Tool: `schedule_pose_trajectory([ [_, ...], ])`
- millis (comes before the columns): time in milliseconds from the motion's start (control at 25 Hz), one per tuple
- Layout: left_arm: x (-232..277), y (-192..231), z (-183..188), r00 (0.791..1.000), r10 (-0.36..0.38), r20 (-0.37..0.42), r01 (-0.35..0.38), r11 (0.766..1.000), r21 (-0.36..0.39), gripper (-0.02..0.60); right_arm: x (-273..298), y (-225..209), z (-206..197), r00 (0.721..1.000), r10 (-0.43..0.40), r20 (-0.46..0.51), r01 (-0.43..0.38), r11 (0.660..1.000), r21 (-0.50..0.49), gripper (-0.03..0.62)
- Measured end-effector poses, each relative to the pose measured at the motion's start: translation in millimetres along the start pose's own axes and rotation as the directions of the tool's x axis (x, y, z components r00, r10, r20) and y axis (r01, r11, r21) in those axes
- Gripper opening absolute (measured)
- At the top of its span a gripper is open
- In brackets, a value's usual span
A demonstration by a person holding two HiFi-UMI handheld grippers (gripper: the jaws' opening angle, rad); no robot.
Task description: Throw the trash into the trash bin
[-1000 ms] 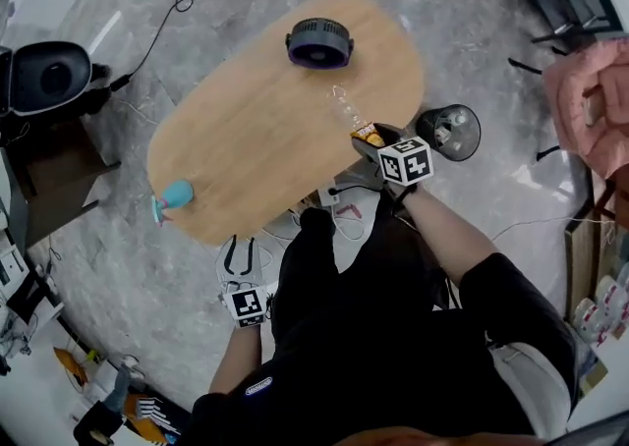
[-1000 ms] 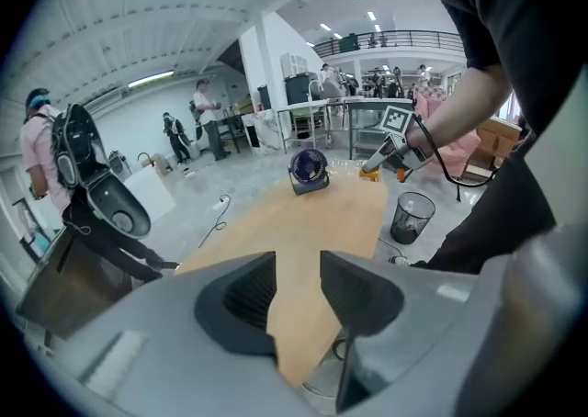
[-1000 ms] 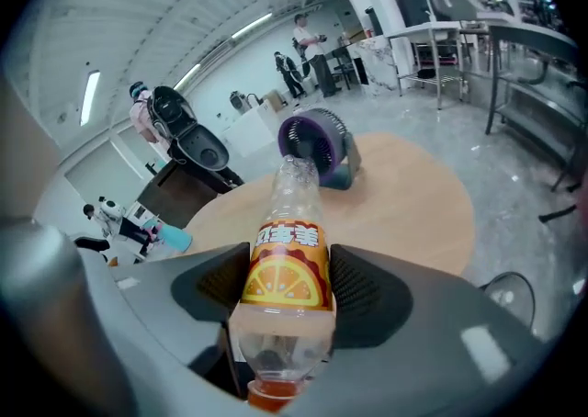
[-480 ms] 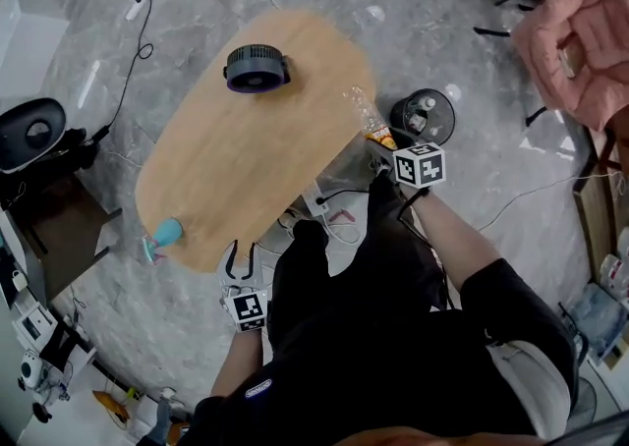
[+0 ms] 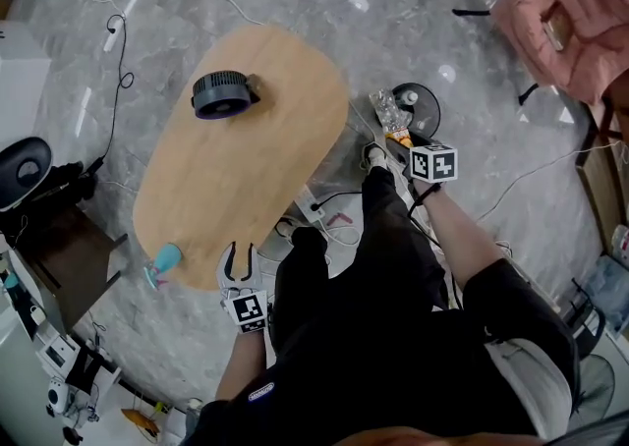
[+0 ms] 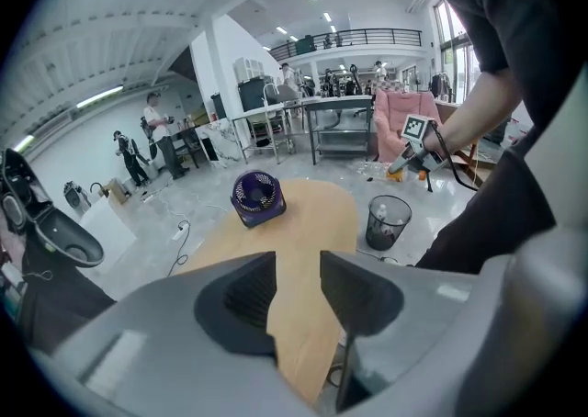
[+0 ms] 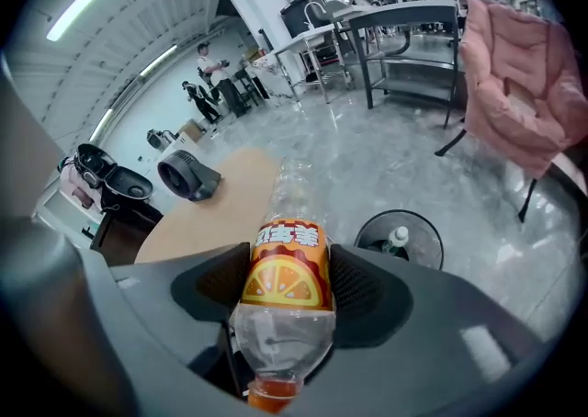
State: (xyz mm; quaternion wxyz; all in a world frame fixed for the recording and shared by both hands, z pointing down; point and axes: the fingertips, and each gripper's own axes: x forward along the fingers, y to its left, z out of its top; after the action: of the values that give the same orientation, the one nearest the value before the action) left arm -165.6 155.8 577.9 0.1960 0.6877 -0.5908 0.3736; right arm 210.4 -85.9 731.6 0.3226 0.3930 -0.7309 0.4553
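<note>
Oval wooden surface (image 5: 246, 139) flanked black mesh bin (image 5: 433, 110). Carry step: right claw (image 7: 280, 294) clamped orange-labelled clear plastic bottle (image 7: 280, 268); next, release above bin; left claw (image 6: 297, 288) gaped empty.

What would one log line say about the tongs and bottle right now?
right tongs: shut on bottle | bottle: near bin, not dropped | left tongs: open, empty | bin: on floor by table
</note>
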Motion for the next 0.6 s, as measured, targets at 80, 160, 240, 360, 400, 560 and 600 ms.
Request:
schedule_pose_trajectory([
  [80, 8, 0, 6, 1.000, -0.003, -0.004, 0.003, 1.000, 0.004, 0.153, 4, -15, -4, 1.000, -0.014, -0.015, 0.014, 1.000, 0.028, 0.302],
  [160, 15, -4, 8, 1.000, -0.011, -0.015, 0.011, 1.000, 0.002, 0.153, 7, -30, -10, 0.999, -0.032, -0.038, 0.035, 0.998, 0.060, 0.302],
  [240, 21, -11, 11, 0.999, -0.026, -0.025, 0.026, 1.000, 0.001, 0.153, 9, -45, -17, 0.997, -0.050, -0.060, 0.055, 0.994, 0.089, 0.302],
  [360, 34, -22, 21, 0.998, -0.057, -0.033, 0.057, 0.998, 0.016, 0.153, 9, -68, -24, 0.994, -0.073, -0.081, 0.083, 0.990, 0.116, 0.302],
  [400, 40, -25, 25, 0.997, -0.066, -0.033, 0.067, 0.998, 0.021, 0.153, 8, -75, -25, 0.993, -0.083, -0.088, 0.093, 0.988, 0.122, 0.302],
  [560, 56, -34, 41, 0.995, -0.097, -0.033, 0.099, 0.994, 0.051, 0.153, 8, -103, -34, 0.987, -0.110, -0.115, 0.126, 0.982, 0.138, 0.302],
  [600, 60, -35, 44, 0.994, -0.102, -0.037, 0.104, 0.993, 0.057, 0.153, 9, -110, -36, 0.985, -0.119, -0.123, 0.136, 0.981, 0.140, 0.302],
])
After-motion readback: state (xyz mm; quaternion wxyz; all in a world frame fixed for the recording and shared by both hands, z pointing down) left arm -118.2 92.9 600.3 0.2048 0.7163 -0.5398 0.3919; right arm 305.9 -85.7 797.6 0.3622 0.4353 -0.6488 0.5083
